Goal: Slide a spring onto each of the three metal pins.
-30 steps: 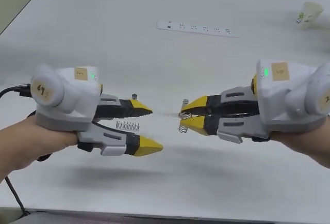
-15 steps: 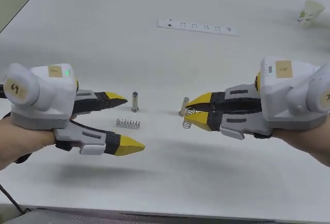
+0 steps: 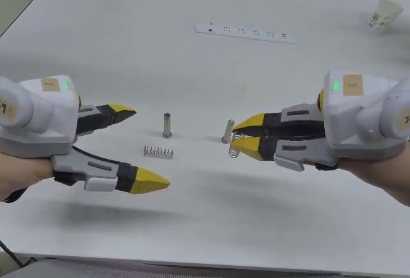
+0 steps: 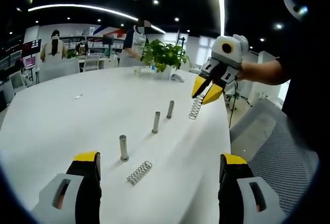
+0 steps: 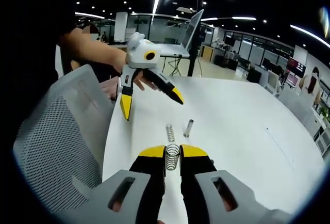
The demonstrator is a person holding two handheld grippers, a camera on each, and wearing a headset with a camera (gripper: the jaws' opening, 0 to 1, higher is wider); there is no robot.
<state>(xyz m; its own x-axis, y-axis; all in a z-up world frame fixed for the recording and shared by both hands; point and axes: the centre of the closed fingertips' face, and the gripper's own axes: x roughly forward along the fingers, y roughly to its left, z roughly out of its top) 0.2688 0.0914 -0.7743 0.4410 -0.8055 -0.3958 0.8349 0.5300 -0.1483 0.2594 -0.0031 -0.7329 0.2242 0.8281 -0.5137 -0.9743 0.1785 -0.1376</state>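
The spring (image 3: 233, 152), a small silvery coil, is pinched in the shut jaws of the right hand-held gripper (image 3: 238, 140), just beside a bare pin (image 3: 229, 130). The left hand-held gripper (image 3: 151, 145) has drawn back leftward, jaws wide and empty, uncovering a second spring (image 3: 158, 152) lying on the surface (image 3: 205, 214) near another pin (image 3: 167, 125). Neither spring looks threaded on yet.

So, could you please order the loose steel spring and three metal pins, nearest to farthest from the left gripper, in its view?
1. Loose steel spring, lying just ahead.
2. Bare metal pin, left of it.
3. Second bare pin, mid-table.
4. Spring-covered pin, farthest back.
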